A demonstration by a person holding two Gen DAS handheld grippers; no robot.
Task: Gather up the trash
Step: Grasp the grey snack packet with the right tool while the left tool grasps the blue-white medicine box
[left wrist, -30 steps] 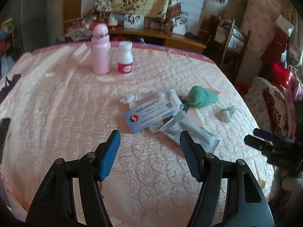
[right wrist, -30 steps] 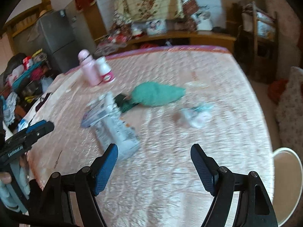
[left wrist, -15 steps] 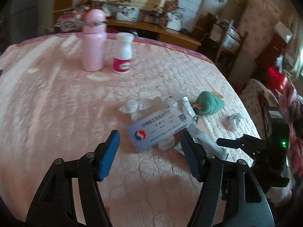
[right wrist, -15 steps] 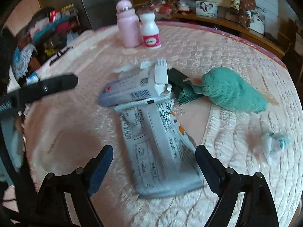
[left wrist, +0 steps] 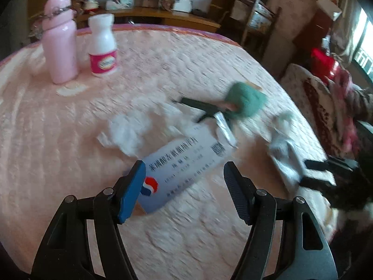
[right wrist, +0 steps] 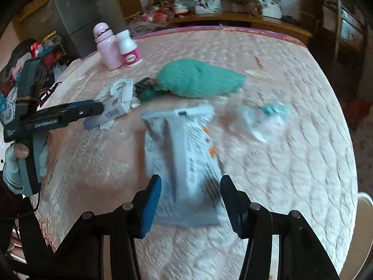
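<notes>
Trash lies on a pink quilted bed (left wrist: 58, 140). A white-and-blue medicine box (left wrist: 184, 161) has its near end between the fingers of my left gripper (left wrist: 184, 193), which stands open; the left pad overlaps the box's corner. In the right wrist view that left gripper (right wrist: 93, 109) reaches over the box (right wrist: 116, 109). My right gripper (right wrist: 191, 205) is closing around a grey printed pouch (right wrist: 184, 154), pads at its side edges, the pouch still flat. Nearby lie crumpled white tissue (left wrist: 128, 130), a dark green packet (left wrist: 200, 107) and a small crumpled wrapper (right wrist: 263, 116).
A green cloth bundle (right wrist: 198, 79) lies behind the pouch. A pink bottle (left wrist: 60, 39) and a white bottle with a pink label (left wrist: 102, 46) stand at the far left. A gloved hand (right wrist: 14, 161) holds the left gripper. A white rim (right wrist: 363, 221) shows past the bed's right edge.
Both grippers came down closer to the bed. The left one moved in over the medicine box. The right one's jaws narrowed around the grey pouch.
</notes>
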